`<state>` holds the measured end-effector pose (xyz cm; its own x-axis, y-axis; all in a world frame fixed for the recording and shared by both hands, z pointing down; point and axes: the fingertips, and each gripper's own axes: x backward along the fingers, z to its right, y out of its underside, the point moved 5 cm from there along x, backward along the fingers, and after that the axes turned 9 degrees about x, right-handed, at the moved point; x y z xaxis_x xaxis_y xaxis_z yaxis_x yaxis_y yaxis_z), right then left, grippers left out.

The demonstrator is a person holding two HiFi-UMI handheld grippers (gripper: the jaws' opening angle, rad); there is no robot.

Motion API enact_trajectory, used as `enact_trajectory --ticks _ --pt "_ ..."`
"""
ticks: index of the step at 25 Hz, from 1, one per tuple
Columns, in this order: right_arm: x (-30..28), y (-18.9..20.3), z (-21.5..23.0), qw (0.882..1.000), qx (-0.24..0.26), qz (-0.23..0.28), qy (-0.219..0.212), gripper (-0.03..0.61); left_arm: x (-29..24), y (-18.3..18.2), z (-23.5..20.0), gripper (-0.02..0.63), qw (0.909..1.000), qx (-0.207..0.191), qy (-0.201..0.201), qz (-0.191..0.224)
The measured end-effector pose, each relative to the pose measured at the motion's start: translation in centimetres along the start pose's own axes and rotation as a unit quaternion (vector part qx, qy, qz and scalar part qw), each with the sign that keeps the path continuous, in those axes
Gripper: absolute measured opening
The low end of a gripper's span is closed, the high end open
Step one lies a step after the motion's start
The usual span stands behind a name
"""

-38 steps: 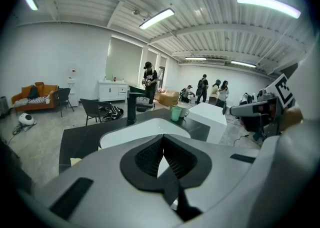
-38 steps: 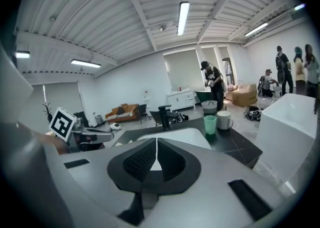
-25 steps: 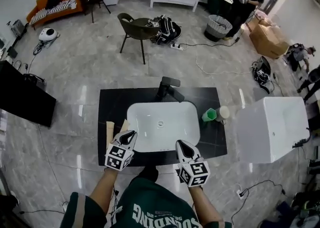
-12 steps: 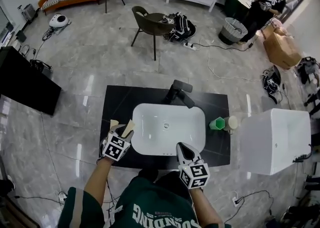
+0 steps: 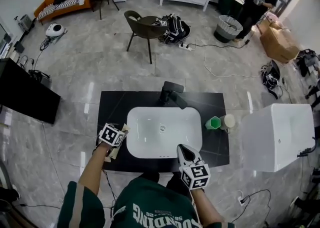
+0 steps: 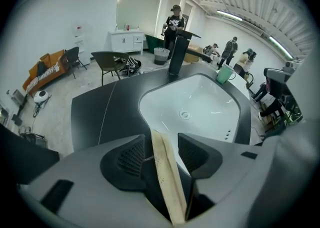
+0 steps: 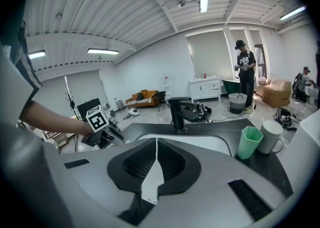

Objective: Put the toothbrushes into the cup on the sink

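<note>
Left gripper (image 6: 162, 140): its jaws have just been opening and now stand wide apart; it points steeply down at the black counter (image 5: 111, 108), just left of the sink (image 5: 131, 139); it grips nothing yet.
Toothbrush (image 6: 167, 177): a pale flat stick that lies in the gap between the two jaws, with free space on each side, so the pads do not press on it; in the head view only pale ends show beside the marker cube, so I cannot tell how many toothbrushes are under the tool.
Meaning for the task: I judge this as the reach for the first pick; the jaws are set around the toothbrush and the closing is not yet done; nothing is in the cup so far as the views show.
Right gripper (image 7: 156, 144): jaws together and empty; it hangs over the front edge of the counter, near the right front corner of the sink.
Green cup (image 5: 213, 122): upright on the counter, right of the sink, touching or just beside a white mug (image 5: 229, 121); well apart from the left gripper, with the whole sink between them.
Against the earlier frame: a second ago the left gripper was higher, at the front left corner of the sink, with jaws together, and two pale toothbrushes lay uncovered left of the sink; now it has sunk over that place, tilted more downward; the right gripper, the cup and the mug are almost as before.
</note>
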<state>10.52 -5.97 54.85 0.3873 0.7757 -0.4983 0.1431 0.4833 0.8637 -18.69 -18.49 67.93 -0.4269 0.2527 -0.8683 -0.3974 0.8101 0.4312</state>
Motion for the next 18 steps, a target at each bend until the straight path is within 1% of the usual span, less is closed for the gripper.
enact_trajectory --ticks 4,8,10,13,14,15,18 --pt "0.1 0.4 0.2 1.000 -0.007 0.003 -0.003 0.042 -1.0 -0.3 -0.3 0.198 0.9992 -0.007 0.006 -0.039" --pt "0.5 1.1 0.2 1.000 -0.007 -0.005 -0.011 0.042 -2.0 0.5 -0.7 0.198 0.9963 0.013 0.012 -0.084" --pt "0.8 1.4 0.3 1.000 -0.008 -0.007 -0.011 0.042 -2.4 0.6 -1.1 0.196 0.9953 0.021 0.014 -0.093" --pt "1.4 1.8 0.7 1.000 -0.011 -0.011 -0.008 0.043 -2.9 0.7 -0.9 0.193 0.9937 0.036 0.030 -0.102" --pt "1.5 2.0 0.9 1.000 -0.014 -0.011 -0.008 0.043 -3.0 0.8 -0.9 0.171 0.9931 0.041 0.034 -0.105" --pt "1.6 2.1 1.0 1.000 -0.017 -0.011 -0.006 0.043 -3.0 0.8 -0.9 0.135 0.9925 0.046 0.036 -0.107" --pt "2.2 2.2 1.4 1.000 -0.025 -0.009 -0.001 0.042 -3.0 0.7 -0.7 0.097 0.9915 0.053 0.041 -0.111"
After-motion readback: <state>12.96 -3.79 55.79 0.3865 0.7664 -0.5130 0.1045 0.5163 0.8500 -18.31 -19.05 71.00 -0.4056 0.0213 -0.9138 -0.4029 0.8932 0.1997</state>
